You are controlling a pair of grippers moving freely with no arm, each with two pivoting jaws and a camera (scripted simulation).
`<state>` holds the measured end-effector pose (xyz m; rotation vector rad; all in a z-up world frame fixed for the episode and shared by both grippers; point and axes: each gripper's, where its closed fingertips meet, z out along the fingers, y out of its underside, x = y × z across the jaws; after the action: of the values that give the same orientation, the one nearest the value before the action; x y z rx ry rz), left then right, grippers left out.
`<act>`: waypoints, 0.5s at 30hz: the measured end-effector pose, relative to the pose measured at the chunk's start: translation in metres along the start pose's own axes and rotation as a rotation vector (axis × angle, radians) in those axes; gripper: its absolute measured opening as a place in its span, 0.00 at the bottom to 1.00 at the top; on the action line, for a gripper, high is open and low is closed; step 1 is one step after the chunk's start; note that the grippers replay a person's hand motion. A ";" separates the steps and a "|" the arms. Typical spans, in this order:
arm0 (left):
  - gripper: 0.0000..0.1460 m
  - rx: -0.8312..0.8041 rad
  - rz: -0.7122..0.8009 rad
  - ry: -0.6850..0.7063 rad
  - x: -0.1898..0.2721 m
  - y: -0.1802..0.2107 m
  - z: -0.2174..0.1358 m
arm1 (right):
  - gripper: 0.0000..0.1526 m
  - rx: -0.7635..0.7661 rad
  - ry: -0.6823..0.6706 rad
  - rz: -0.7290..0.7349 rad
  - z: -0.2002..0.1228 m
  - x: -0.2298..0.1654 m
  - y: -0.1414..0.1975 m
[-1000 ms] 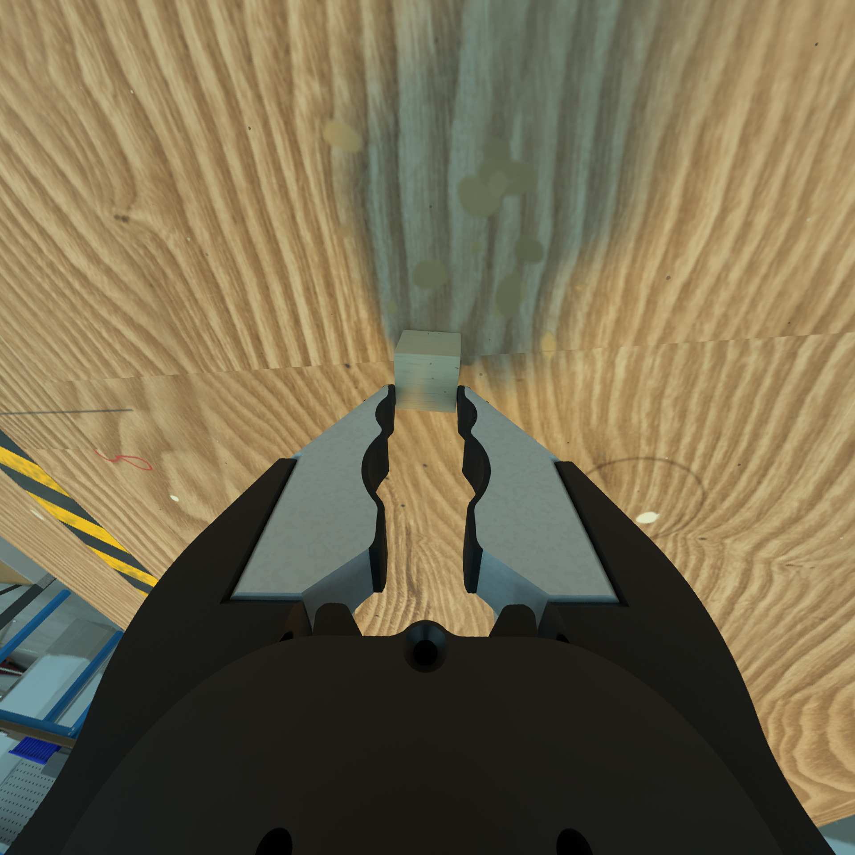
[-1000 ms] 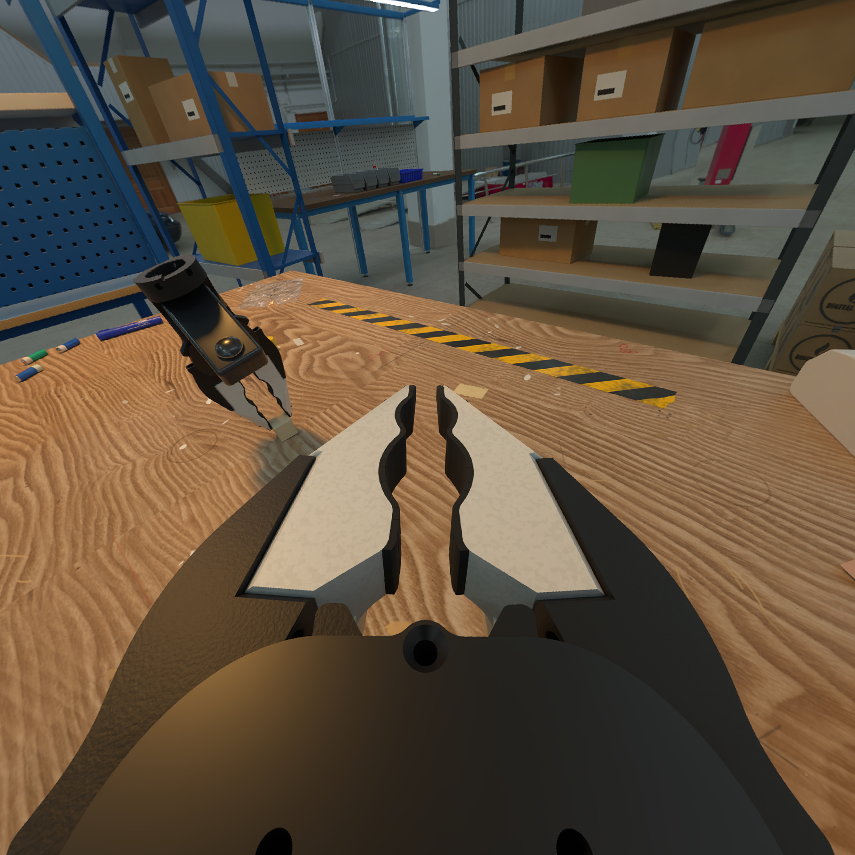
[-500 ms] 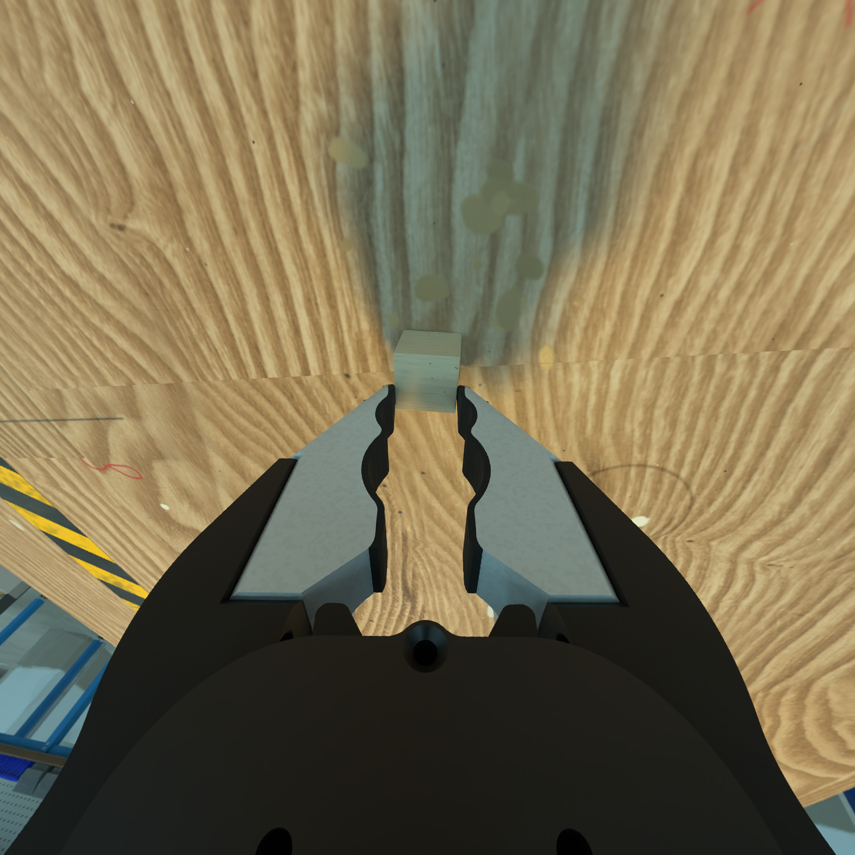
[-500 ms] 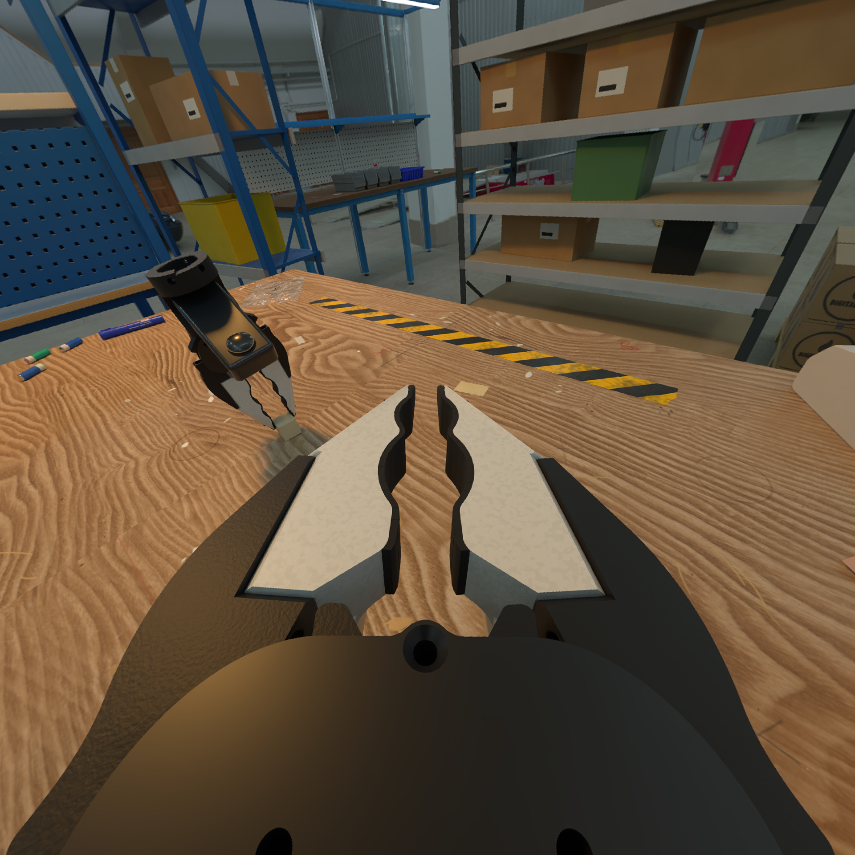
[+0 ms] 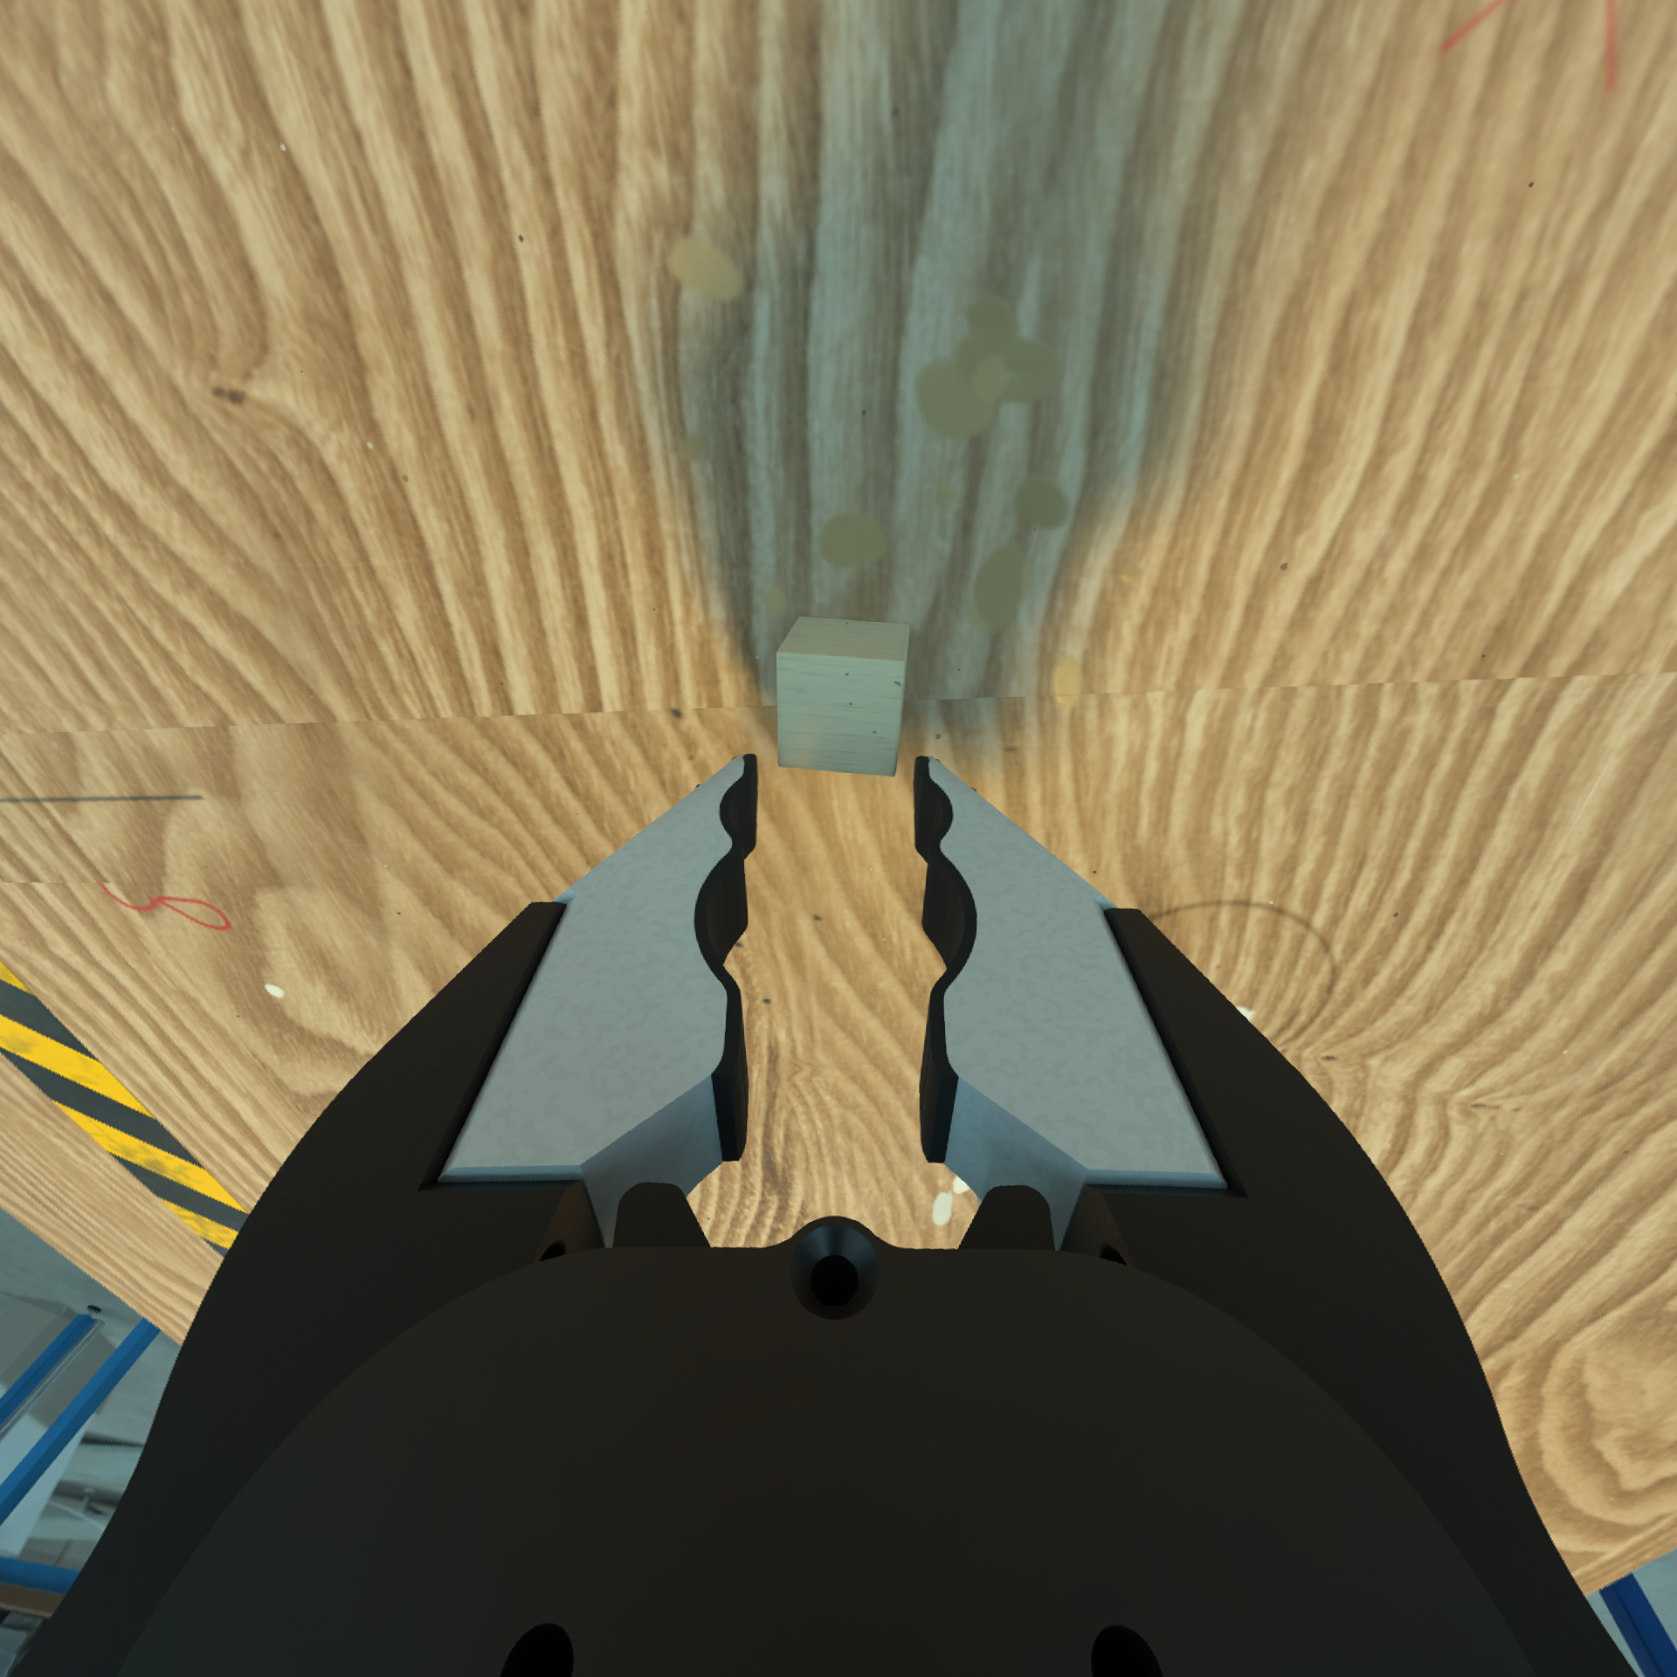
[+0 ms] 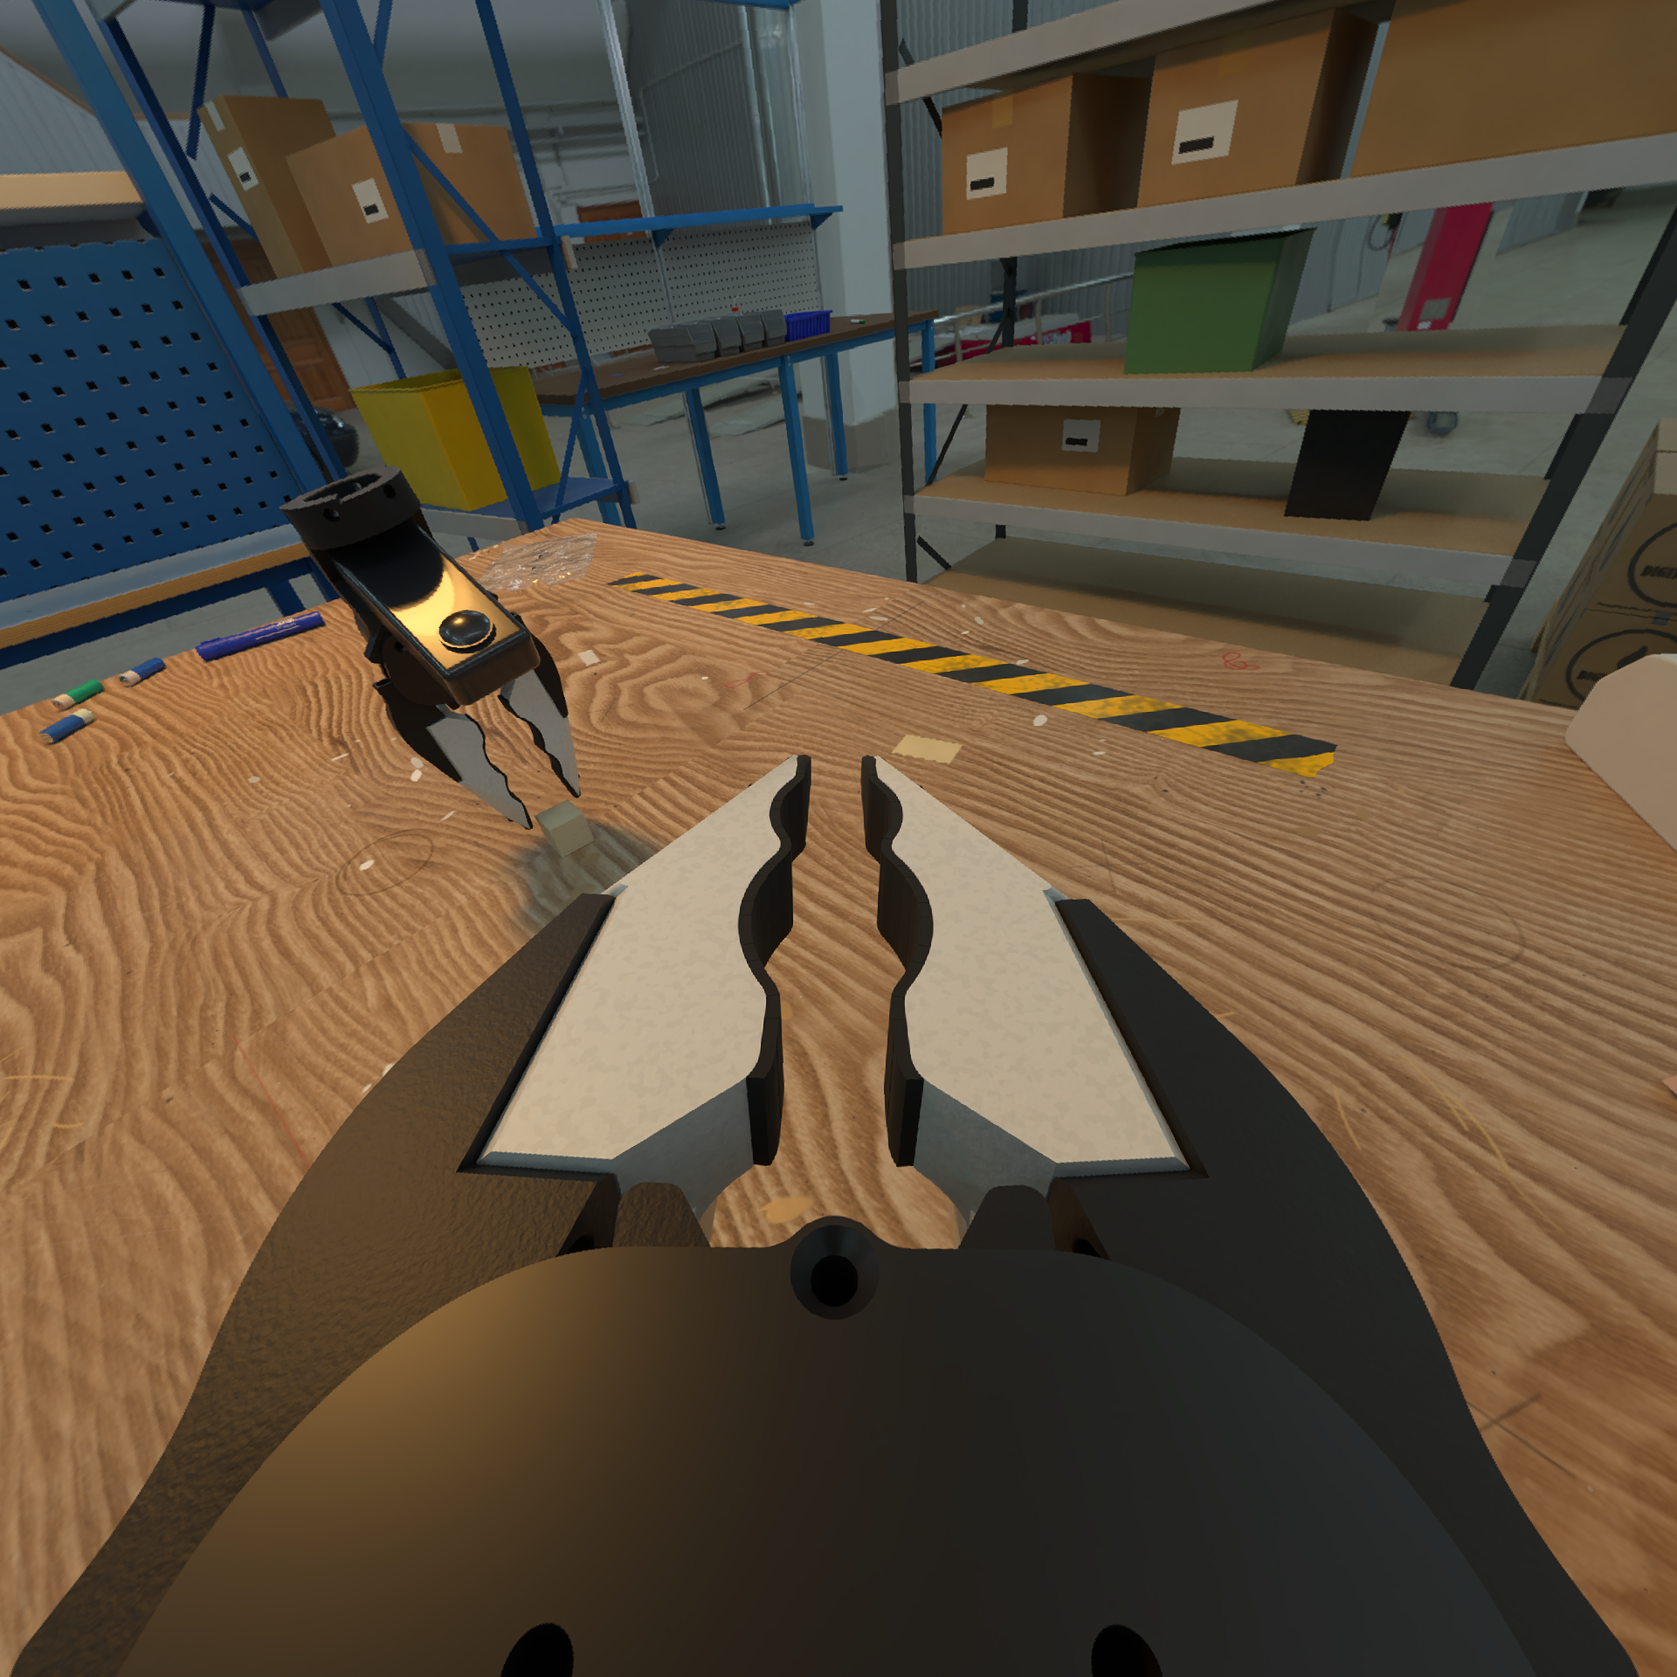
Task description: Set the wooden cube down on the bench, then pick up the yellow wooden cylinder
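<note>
The small pale wooden cube (image 5: 842,699) rests on the wooden bench (image 5: 363,454), just beyond my left gripper's fingertips. My left gripper (image 5: 833,767) is open and empty, its jaws a little wider than the cube and clear of it. In the right wrist view the cube (image 6: 563,828) sits under the tilted left gripper (image 6: 550,806). My right gripper (image 6: 835,767) hovers above the bench (image 6: 1180,907), jaws nearly together with a thin gap and nothing between them. No yellow cylinder shows in either view.
A yellow-black hazard stripe (image 6: 980,662) crosses the far bench. A blue marker (image 6: 259,633) and small coloured pieces (image 6: 77,694) lie far left, a clear plastic bag (image 6: 540,563) at the far edge, a pale box (image 6: 1633,735) at the right edge. Shelving stands beyond.
My left gripper has opened and let go of the cube, which now sits free on the bench. The gripper has drawn back slightly. The right gripper has not moved.
</note>
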<state>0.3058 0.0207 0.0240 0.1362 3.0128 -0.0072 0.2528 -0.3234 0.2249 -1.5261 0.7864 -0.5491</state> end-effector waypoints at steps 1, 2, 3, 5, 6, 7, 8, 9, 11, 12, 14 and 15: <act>0.22 0.004 0.000 0.000 0.000 0.000 0.000 | 0.07 0.000 -0.001 0.000 0.000 0.000 0.000; 0.19 0.004 0.002 0.003 0.001 0.001 0.000 | 0.07 -0.001 -0.001 0.000 0.000 0.000 0.000; 0.18 0.002 0.006 0.002 0.001 0.001 0.000 | 0.07 -0.002 -0.001 -0.001 0.000 0.000 0.000; 0.18 0.000 0.008 0.000 0.001 0.001 0.000 | 0.07 -0.004 -0.002 -0.001 0.000 -0.001 0.000; 0.18 -0.001 0.009 -0.001 0.001 0.001 0.000 | 0.07 -0.004 -0.002 -0.001 0.000 -0.001 0.001; 0.18 -0.001 0.010 -0.002 0.001 0.000 0.000 | 0.07 -0.005 -0.003 -0.001 0.001 -0.001 0.001; 0.18 -0.002 0.010 -0.003 0.001 0.000 0.000 | 0.07 -0.006 -0.003 -0.001 0.001 -0.001 0.001; 0.18 -0.003 0.010 -0.004 0.001 0.000 0.000 | 0.07 -0.007 -0.003 -0.001 0.001 -0.001 0.001; 0.18 -0.003 0.012 -0.005 0.001 -0.001 0.000 | 0.07 -0.008 -0.003 -0.001 0.001 -0.001 0.001; 0.18 -0.002 0.013 -0.007 0.001 -0.002 0.000 | 0.07 -0.007 -0.003 -0.001 0.000 -0.001 0.001; 0.18 -0.004 0.015 -0.008 0.001 -0.002 0.000 | 0.07 -0.006 -0.005 0.000 0.000 -0.001 0.001; 0.18 -0.004 0.016 -0.009 0.001 -0.003 0.000 | 0.07 -0.006 -0.005 0.000 0.000 -0.001 0.001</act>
<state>0.3049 0.0182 0.0238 0.1598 3.0024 0.0004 0.2523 -0.3226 0.2236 -1.5320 0.7852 -0.5432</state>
